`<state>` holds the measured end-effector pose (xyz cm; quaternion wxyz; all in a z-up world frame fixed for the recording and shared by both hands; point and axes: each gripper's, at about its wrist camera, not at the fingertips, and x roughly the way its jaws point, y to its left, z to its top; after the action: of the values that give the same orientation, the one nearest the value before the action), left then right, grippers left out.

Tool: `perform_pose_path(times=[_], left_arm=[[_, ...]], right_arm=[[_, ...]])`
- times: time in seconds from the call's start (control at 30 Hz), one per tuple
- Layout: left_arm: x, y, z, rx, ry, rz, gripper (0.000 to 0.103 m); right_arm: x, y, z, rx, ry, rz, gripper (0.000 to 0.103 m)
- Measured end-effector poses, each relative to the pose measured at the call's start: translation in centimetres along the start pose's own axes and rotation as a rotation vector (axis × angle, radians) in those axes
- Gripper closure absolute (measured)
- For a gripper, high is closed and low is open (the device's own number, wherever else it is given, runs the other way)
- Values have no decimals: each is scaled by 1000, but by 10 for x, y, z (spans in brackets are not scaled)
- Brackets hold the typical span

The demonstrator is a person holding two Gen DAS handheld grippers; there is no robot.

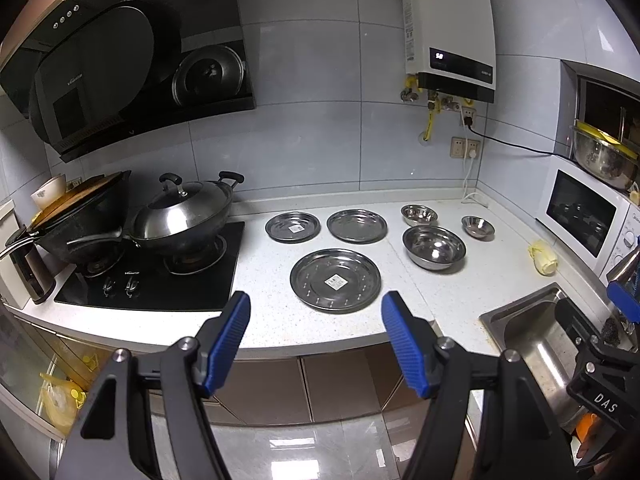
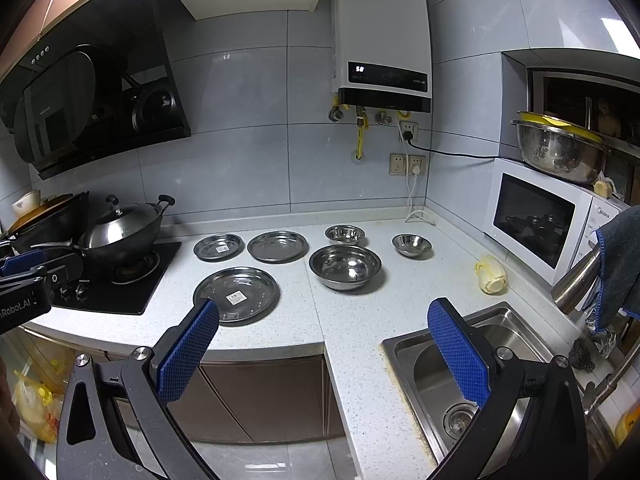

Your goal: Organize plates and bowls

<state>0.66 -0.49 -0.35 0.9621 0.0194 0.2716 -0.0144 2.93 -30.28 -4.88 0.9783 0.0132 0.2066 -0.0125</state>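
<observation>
1. Hovering off the counter's (image 1: 440,296) front edge, the left gripper (image 1: 316,344) points at the back wall, jaws spread wide and empty, with floor below them.
2. Left view: the big plate (image 1: 335,280) lies at 12 o'clock just past the fingertips. Two small plates (image 1: 293,227) (image 1: 357,225) sit side by side behind it. At 1 o'clock stands the big bowl (image 1: 434,247), with two small bowls (image 1: 419,214) (image 1: 477,227) behind, all apart. The wok (image 1: 184,216) sits at 10 o'clock, the sink (image 1: 536,332) at 3 o'clock.
3. Right view: the right gripper (image 2: 324,350) also hangs level before the counter (image 2: 352,320), jaws wide apart, holding nothing. Its left pad (image 2: 188,352) overlaps the big plate's (image 2: 236,294) near rim in the picture; its right pad (image 2: 458,354) is over the sink (image 2: 480,364).
4. The big bowl (image 2: 345,266) is at 12 o'clock, small bowls (image 2: 344,234) (image 2: 411,245) beyond, small plates (image 2: 219,247) (image 2: 277,245) at 11 o'clock.
</observation>
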Motion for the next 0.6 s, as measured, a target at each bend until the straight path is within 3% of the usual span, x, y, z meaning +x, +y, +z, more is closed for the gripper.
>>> perform_pose_path(times=[0.6], left_arm=[[6, -1, 0, 4, 7, 1, 36]], right_arm=[[5, -1, -1, -2, 1, 0, 1]])
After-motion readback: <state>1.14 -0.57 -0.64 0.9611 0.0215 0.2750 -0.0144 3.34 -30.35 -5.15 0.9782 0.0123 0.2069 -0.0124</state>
